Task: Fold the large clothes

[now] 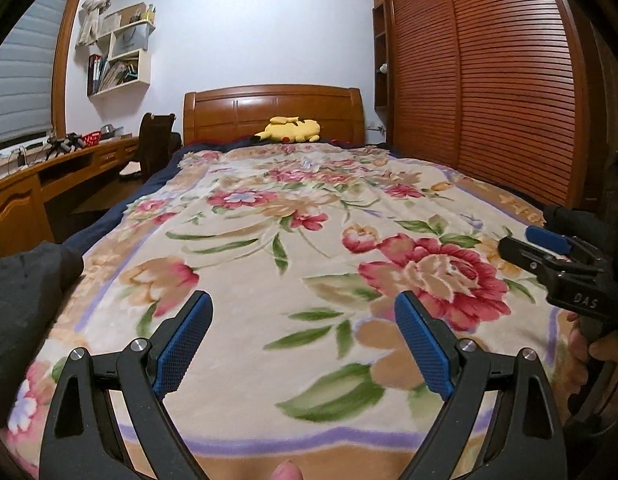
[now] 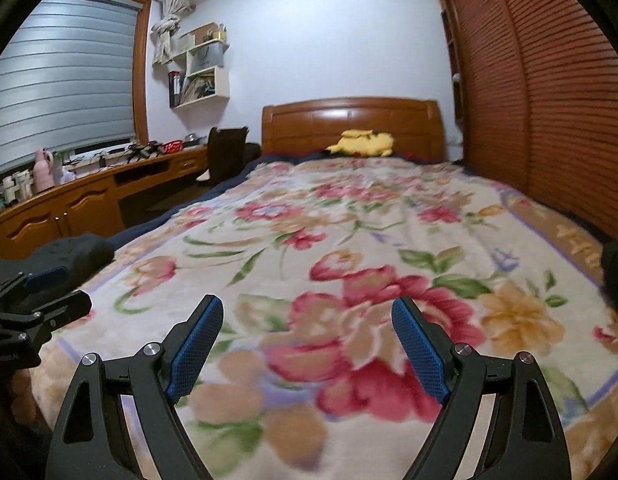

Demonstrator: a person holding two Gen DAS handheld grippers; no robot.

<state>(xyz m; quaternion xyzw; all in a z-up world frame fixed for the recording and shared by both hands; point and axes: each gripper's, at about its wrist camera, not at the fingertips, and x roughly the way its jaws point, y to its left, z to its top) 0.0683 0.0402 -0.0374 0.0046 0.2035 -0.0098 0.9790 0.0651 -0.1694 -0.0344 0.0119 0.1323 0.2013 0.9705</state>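
A dark garment [image 1: 25, 280] lies bunched at the bed's near left corner; it also shows in the right wrist view [image 2: 69, 250]. Another dark piece [image 1: 569, 220] sits at the right edge and shows in the right wrist view [image 2: 617, 276]; I cannot tell if the two are one garment. My left gripper [image 1: 303, 308] is open and empty above the floral blanket [image 1: 309, 240]. My right gripper [image 2: 307, 312] is open and empty, also seen from the side in the left wrist view [image 1: 541, 246]. The left gripper shows at the right wrist view's left edge [image 2: 49, 292].
A yellow plush toy [image 1: 289, 130] lies by the wooden headboard [image 1: 273, 108]. A wooden desk [image 1: 49, 176] with a dark chair [image 1: 155, 144] runs along the left. A slatted wardrobe [image 1: 489, 80] stands close on the right. Wall shelves [image 1: 121, 56] hang above the desk.
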